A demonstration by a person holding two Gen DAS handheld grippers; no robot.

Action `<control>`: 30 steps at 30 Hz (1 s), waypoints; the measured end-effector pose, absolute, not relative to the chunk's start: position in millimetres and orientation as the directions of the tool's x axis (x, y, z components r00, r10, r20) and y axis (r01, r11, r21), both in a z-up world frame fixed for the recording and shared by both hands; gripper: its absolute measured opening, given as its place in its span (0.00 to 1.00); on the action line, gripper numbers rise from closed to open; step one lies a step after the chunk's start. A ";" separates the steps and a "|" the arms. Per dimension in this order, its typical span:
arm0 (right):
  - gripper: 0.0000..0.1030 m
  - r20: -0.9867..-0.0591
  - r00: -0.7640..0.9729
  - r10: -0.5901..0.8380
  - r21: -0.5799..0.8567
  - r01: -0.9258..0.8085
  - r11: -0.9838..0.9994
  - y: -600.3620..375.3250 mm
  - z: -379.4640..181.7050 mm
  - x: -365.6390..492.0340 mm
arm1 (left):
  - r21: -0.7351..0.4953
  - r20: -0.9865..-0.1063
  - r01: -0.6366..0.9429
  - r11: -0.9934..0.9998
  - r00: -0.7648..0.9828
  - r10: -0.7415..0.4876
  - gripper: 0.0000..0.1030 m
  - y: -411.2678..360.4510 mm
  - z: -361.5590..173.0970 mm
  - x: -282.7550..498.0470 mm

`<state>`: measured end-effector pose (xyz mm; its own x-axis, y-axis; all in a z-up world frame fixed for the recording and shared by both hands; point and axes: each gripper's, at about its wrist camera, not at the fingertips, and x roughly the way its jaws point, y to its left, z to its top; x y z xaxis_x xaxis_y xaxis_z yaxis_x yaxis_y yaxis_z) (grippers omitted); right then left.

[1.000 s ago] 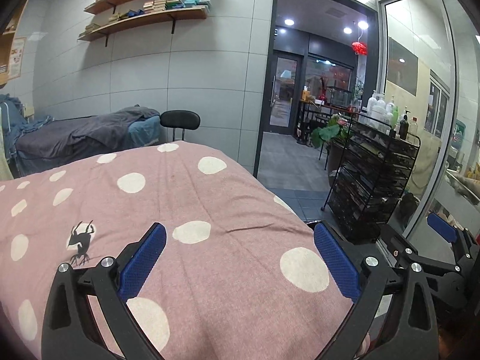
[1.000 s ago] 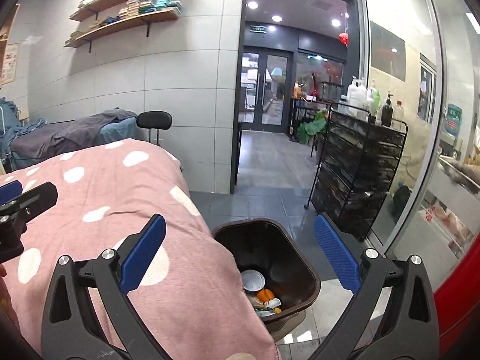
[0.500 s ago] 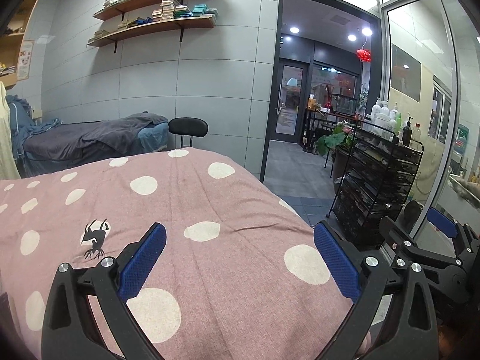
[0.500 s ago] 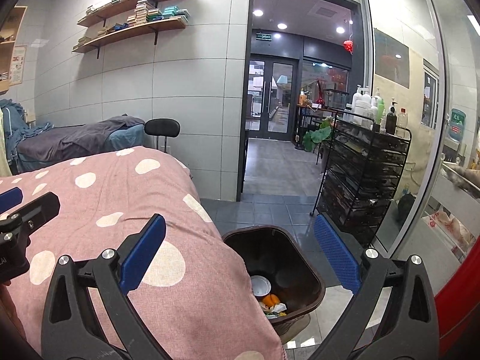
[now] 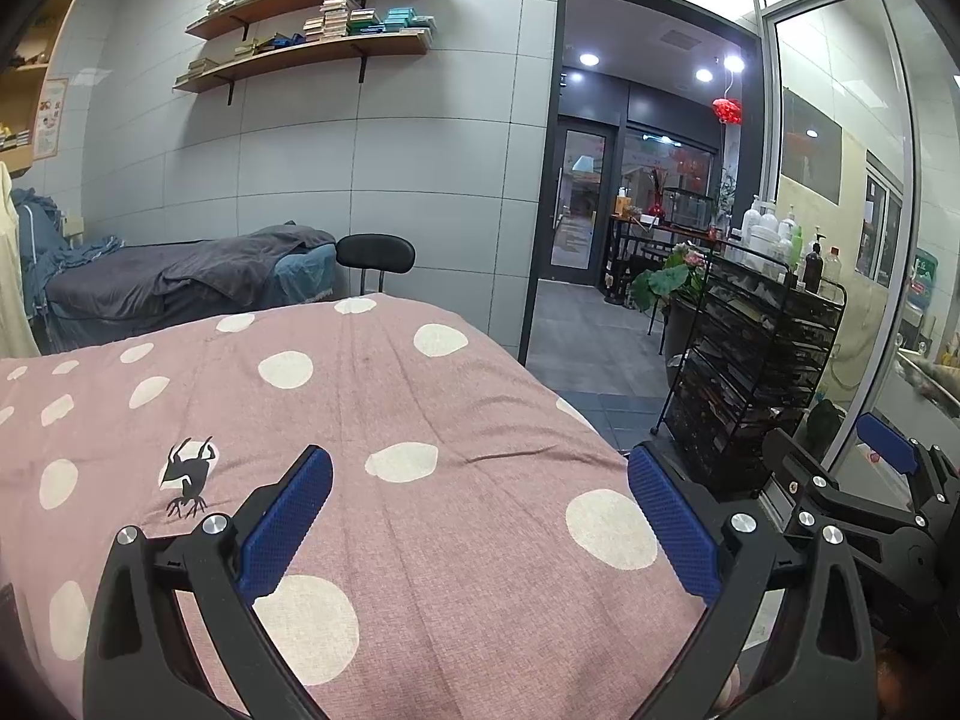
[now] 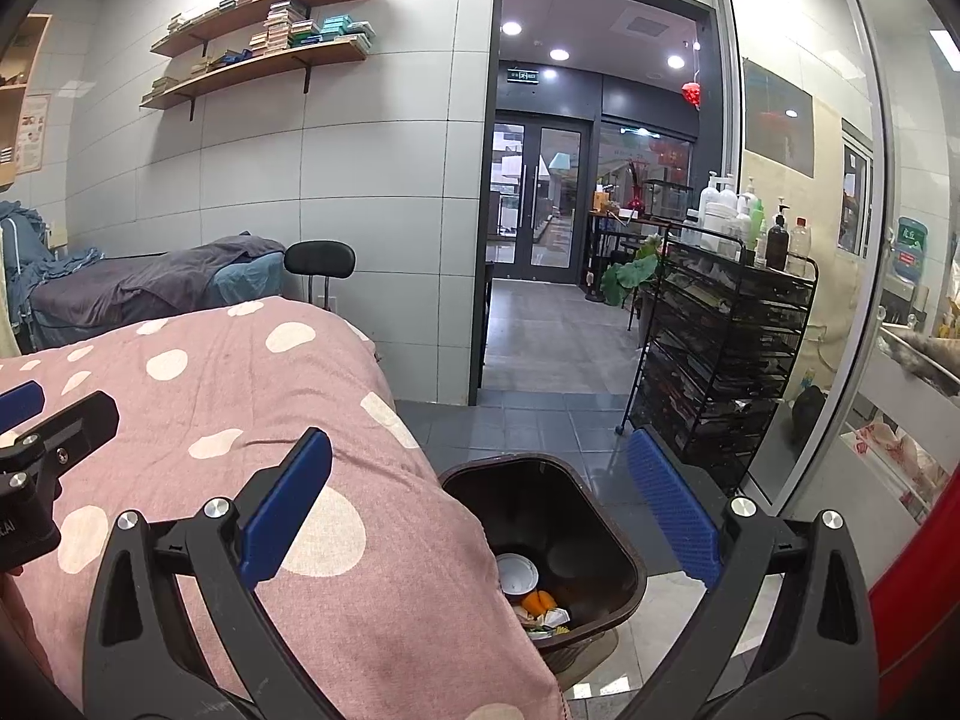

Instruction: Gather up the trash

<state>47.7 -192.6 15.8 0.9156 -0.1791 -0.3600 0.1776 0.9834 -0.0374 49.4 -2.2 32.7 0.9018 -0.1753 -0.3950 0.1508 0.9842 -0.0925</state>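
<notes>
A dark brown trash bin (image 6: 606, 531) stands on the floor beside the bed, with a white lid, orange bits and wrappers (image 6: 531, 591) at its bottom. My right gripper (image 6: 480, 510) is open and empty, held above the bin and the bed's edge. My left gripper (image 5: 480, 516) is open and empty above the pink polka-dot bedspread (image 5: 372, 420). The right gripper also shows at the right edge of the left wrist view (image 5: 864, 480); the left one shows at the left edge of the right wrist view (image 6: 36, 450). No loose trash shows on the bed.
A black wire shelf cart (image 6: 726, 360) with bottles stands right of the bin by a glass partition (image 6: 852, 240). An open doorway (image 6: 540, 276) leads to a hallway. A second bed with grey covers (image 5: 180, 282) and a black stool (image 5: 375, 255) are behind.
Both views have tilted upward and pulled back a little; the bin sits lower in the right view. Both grippers stay open and empty.
</notes>
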 end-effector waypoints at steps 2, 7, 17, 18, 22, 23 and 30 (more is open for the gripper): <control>0.95 -0.361 0.915 -0.180 -0.035 0.179 0.983 -193.4 15.3 47.6 | -0.096 -0.396 0.154 0.983 0.901 -0.180 0.94 -2.1 32.8 49.3; 0.95 -0.360 0.915 -0.181 -0.036 0.180 0.983 -193.4 15.0 46.9 | -0.093 -0.398 0.155 0.984 0.900 -0.179 0.94 -3.4 32.9 48.7; 0.95 -0.361 0.915 -0.180 -0.035 0.179 0.983 -194.4 14.6 46.8 | -0.096 -0.399 0.156 0.983 0.899 -0.182 0.94 -2.9 33.0 48.9; 0.95 -0.361 0.915 -0.182 -0.036 0.181 0.983 -193.9 14.4 46.8 | -0.098 -0.399 0.157 0.983 0.899 -0.183 0.94 -2.7 33.0 48.5; 0.95 -0.362 0.914 -0.183 -0.033 0.184 0.982 -192.7 13.8 46.3 | -0.100 -0.402 0.156 0.983 0.897 -0.183 0.94 -3.0 32.6 48.4; 0.95 -0.362 0.914 -0.183 -0.033 0.184 0.982 -192.6 13.5 46.0 | -0.100 -0.402 0.157 0.983 0.897 -0.184 0.94 -3.0 32.7 48.6; 0.95 -0.363 0.913 -0.184 -0.034 0.184 0.982 -192.8 13.5 45.8 | -0.100 -0.404 0.156 0.983 0.896 -0.184 0.94 -3.9 32.5 48.5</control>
<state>45.8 -192.8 13.5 0.9133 -0.1839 -0.3634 0.1845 0.9823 -0.0336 48.5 -3.9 32.5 0.8959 -0.1837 -0.4045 0.1561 0.9826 -0.1004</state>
